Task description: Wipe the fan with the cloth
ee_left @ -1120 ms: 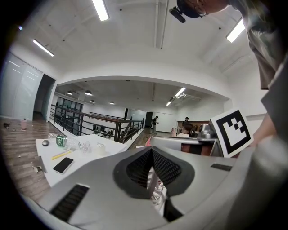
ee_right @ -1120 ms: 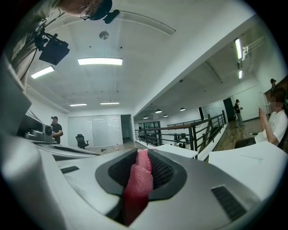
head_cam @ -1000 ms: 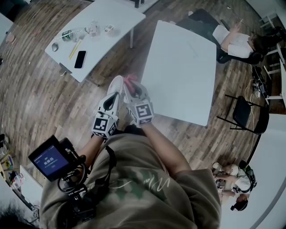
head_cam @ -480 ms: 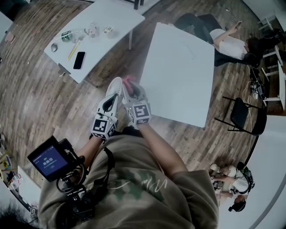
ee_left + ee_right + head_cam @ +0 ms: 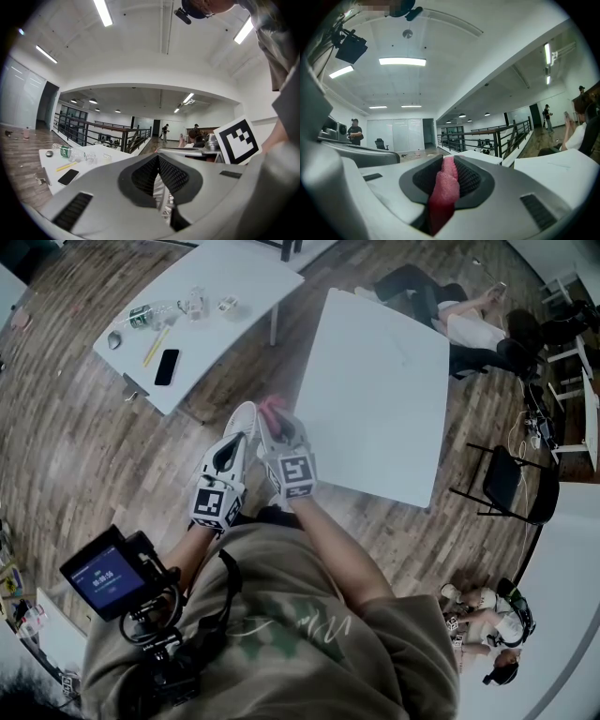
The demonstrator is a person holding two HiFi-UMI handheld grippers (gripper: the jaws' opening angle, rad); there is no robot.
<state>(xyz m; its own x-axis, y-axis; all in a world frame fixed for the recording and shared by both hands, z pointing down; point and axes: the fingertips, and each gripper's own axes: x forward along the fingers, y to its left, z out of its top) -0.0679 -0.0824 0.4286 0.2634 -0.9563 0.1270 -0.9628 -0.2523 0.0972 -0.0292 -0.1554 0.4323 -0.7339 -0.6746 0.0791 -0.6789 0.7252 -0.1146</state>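
**Deep pink on grey, black and white**

The cloth [image 5: 443, 192] is deep pink, set between the black ribbed pads [image 5: 468, 177] of the pale grey right gripper [image 5: 446, 163]. The left gripper [image 5: 158, 161] shows the same grey and black. Each bears a black-and-white square-patterned cube [image 5: 293, 474]. Left of the plain white table [image 5: 375, 390] lie brown floor planks [image 5: 75, 446].

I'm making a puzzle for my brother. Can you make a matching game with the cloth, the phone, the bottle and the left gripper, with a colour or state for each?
Things:
1. cloth
2. phone
3. bottle
4. left gripper

Colours or states:
A. black, lying flat on the table
B. shut, holding nothing
C. pink, pinched in the right gripper
D. clear with a green label, lying on its side

Pairs: 1-C, 2-A, 3-D, 4-B
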